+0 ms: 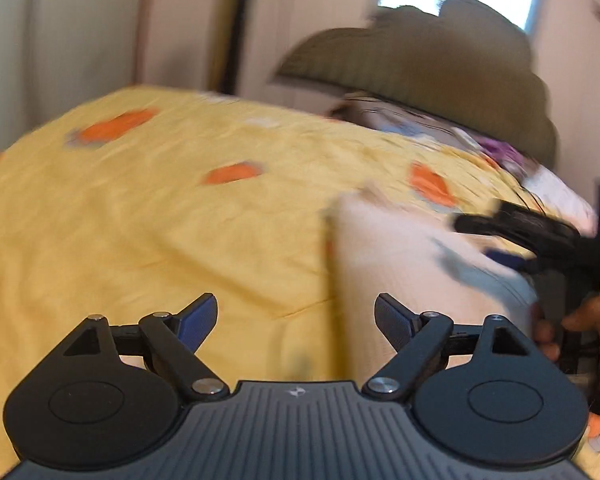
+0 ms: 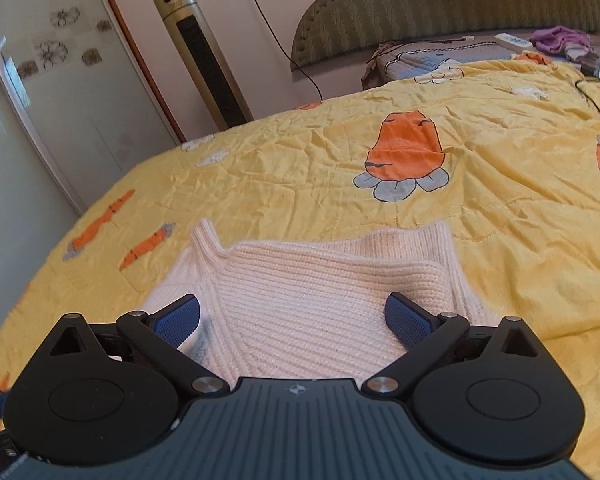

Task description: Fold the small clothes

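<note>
A small pale pink knitted sweater [image 2: 308, 288] lies folded on the yellow carrot-print bedspread [image 2: 300, 168]. My right gripper [image 2: 296, 320] is open just above it, with its blue pads [image 2: 180, 320] apart over the knit and nothing between them. In the blurred left wrist view the same sweater [image 1: 412, 272] lies to the right. My left gripper [image 1: 296, 320] is open and empty over the bedspread [image 1: 160, 220], left of the sweater. The right gripper [image 1: 520, 236] shows there at the sweater's far right edge, held by a hand [image 1: 580, 320].
A green padded headboard [image 2: 440, 4] stands at the far end, with pillows, a purple cloth [image 2: 560, 40] and a power strip [image 2: 516, 42] below it. A tower fan [image 2: 204, 52] and wardrobe doors [image 2: 60, 92] stand left of the bed. A black cable [image 2: 592, 100] lies on the spread.
</note>
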Demonstrator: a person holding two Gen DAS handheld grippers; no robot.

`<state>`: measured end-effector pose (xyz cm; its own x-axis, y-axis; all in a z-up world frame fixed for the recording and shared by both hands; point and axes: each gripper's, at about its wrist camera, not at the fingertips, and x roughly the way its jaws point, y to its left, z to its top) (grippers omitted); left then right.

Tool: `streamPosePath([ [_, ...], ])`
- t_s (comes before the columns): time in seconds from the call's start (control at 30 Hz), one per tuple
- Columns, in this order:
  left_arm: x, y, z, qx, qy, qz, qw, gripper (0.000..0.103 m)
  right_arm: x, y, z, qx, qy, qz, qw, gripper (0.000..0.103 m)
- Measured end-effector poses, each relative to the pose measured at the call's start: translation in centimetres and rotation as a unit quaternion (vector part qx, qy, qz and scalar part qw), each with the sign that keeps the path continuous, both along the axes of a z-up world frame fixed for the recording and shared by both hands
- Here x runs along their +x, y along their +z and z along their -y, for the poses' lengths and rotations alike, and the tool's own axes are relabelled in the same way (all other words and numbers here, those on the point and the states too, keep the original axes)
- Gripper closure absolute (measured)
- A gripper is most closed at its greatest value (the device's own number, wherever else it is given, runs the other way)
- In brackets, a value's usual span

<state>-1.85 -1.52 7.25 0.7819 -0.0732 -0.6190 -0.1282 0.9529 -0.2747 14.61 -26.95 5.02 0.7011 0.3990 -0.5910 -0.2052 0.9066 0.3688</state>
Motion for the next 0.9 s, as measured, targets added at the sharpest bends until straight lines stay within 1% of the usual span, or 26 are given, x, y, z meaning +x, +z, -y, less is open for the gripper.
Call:
streamPosePath([
  [0.03,0.5,-0.3,-1.1,-0.049,0.011,-0.017,0.9986,0.017,-0.2,-0.1,0.6,0.019,-0.004,0.003,1.0,0.006],
  [0.07,0.8,-0.9,-1.7,-0.085,0.023,-0.037,0.9954,0.017,-0.2,-0.1,1.1,0.038,-0.008,0.004,0.999,0.007],
  [0.1,1.1,-1.1,-1.8,-0.1,0.028,-0.054,0.9931,0.017,-0.6,-0.2,1.6,0.049,-0.019,0.006,0.999,0.014],
  [0.13,1.4,-1.1,-1.8,-0.109,0.006,-0.053,0.9926,0.017,-0.8,-0.2,2.0,0.059,-0.028,0.008,0.998,0.015],
  [0.17,1.0,-1.0,-1.3,-0.111,0.0,-0.037,0.9931,0.017,-0.5,-0.2,2.2,0.066,-0.027,0.001,0.997,0.015],
  [0.2,0.5,-0.8,-0.7,-0.1,-0.013,-0.028,0.9945,0.017,-0.2,-0.1,2.1,0.065,-0.026,-0.005,0.998,0.015],
  [0.23,0.0,-0.4,-0.1,-0.086,-0.041,-0.021,0.9952,0.017,-0.3,-0.1,2.1,0.068,-0.029,-0.002,0.997,0.015],
  [0.27,-0.8,0.0,0.3,-0.072,-0.068,-0.005,0.995,0.017,-0.4,-0.2,2.1,0.07,-0.03,0.0,0.997,0.015],
  [0.33,-1.7,0.8,0.6,-0.045,-0.107,0.025,0.9929,0.016,-0.1,-0.2,2.1,0.068,-0.026,-0.005,0.997,0.014],
  [0.37,-1.8,1.1,0.4,-0.043,-0.119,0.039,0.9912,0.014,0.1,-0.2,2.0,0.068,-0.022,-0.009,0.997,0.013],
  [0.4,-1.5,1.1,0.0,-0.049,-0.115,0.044,0.9912,0.013,0.4,-0.2,2.0,0.068,-0.018,-0.014,0.997,0.01],
  [0.47,-0.2,0.8,-1.4,-0.081,-0.088,0.029,0.9925,0.012,0.8,-0.2,1.9,0.071,-0.01,-0.018,0.997,0.006],
  [0.53,1.6,-0.3,-2.5,-0.119,-0.062,-0.002,0.9909,0.012,0.5,-0.1,1.7,0.067,-0.008,-0.016,0.998,0.006],
  [0.57,2.3,-0.9,-2.8,-0.13,-0.057,-0.014,0.9898,0.012,0.4,-0.1,1.6,0.065,-0.008,-0.014,0.998,0.005],
  [0.6,3.0,-1.5,-2.8,-0.127,-0.057,-0.022,0.99,0.012,0.4,-0.1,1.6,0.064,-0.006,-0.013,0.998,0.004],
  [0.67,3.9,-2.3,-2.5,-0.107,-0.045,-0.039,0.9925,0.012,0.5,-0.2,1.7,0.07,-0.003,-0.012,0.997,0.002],
  [0.73,4.4,-2.8,-2.2,-0.115,-0.046,-0.047,0.9912,0.012,0.4,-0.2,2.0,0.083,-0.003,-0.01,0.997,0.002],
  [0.77,4.7,-2.9,-1.7,-0.112,-0.048,-0.052,0.9912,0.012,0.4,-0.3,2.2,0.087,-0.003,-0.01,0.996,0.002],
  [0.83,5.1,-2.9,-0.3,-0.093,-0.064,-0.051,0.9923,0.012,0.4,-0.1,2.2,0.086,-0.004,-0.013,0.996,0.002],
  [0.9,5.5,-2.6,1.0,-0.072,-0.07,-0.045,0.9939,0.011,0.4,0.6,1.8,0.073,-0.009,-0.027,0.997,0.004],
])
